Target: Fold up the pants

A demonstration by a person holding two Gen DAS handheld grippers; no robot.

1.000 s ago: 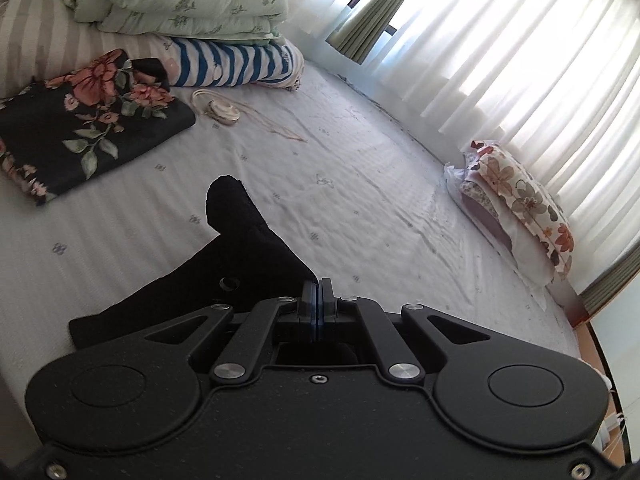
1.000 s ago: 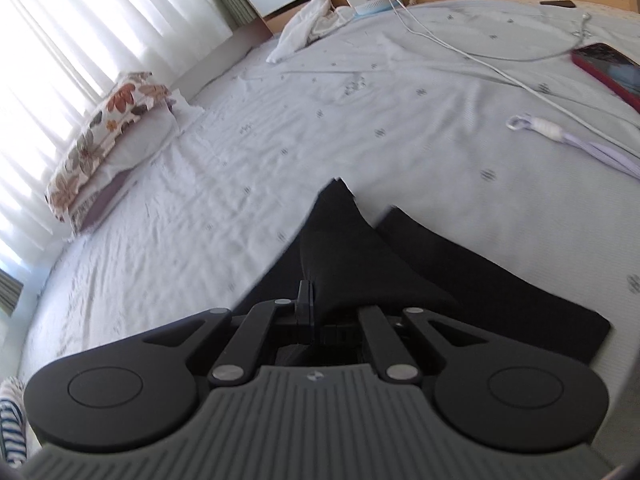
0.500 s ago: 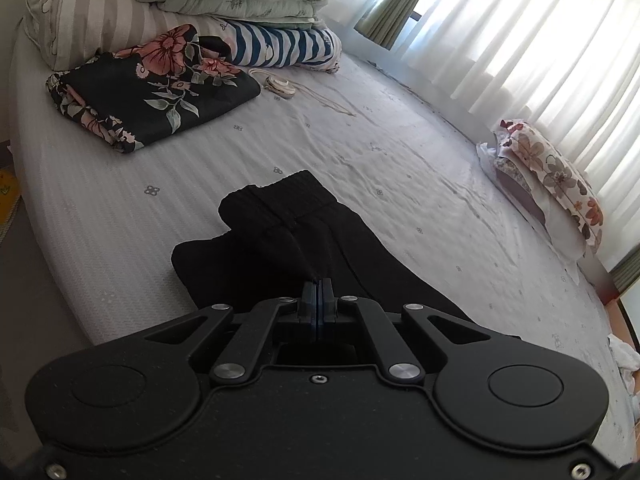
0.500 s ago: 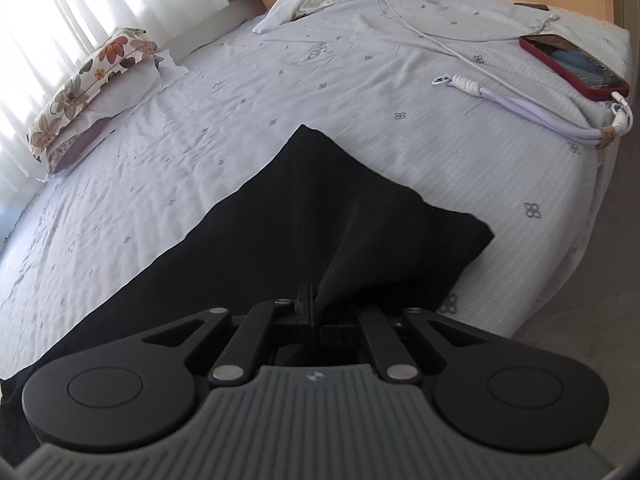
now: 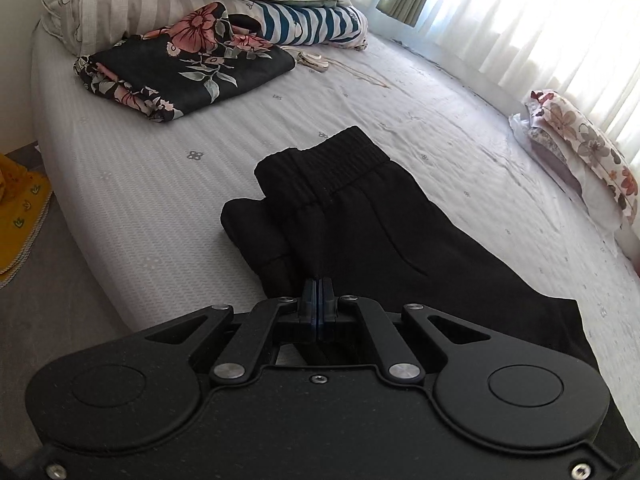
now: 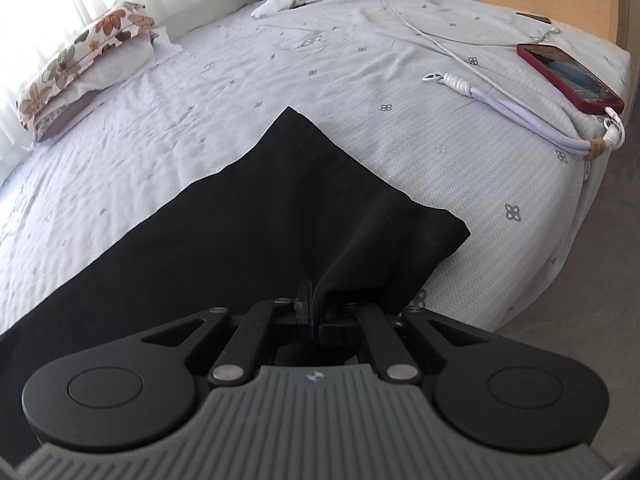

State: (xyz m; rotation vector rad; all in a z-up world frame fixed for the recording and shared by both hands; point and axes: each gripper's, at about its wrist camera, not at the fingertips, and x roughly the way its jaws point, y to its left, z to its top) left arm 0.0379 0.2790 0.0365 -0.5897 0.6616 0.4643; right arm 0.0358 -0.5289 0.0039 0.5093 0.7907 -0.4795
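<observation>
Pinching black pants (image 5: 360,220) at both ends: left gripper (image 5: 317,300) jaws clamped at waistband, right gripper (image 6: 314,304) jaws clamped at hem; long axis spans between jaws.

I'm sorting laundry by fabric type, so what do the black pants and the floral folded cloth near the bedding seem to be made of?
The black pants look like a soft matte knit, perhaps cotton jersey or fleece: a ribbed, gathered elastic waistband, no sheen, limp folds. The floral folded cloth looks thinner and smoother, a printed woven or light synthetic fabric with a flat surface; the pictures cannot settle the fibre.
</observation>
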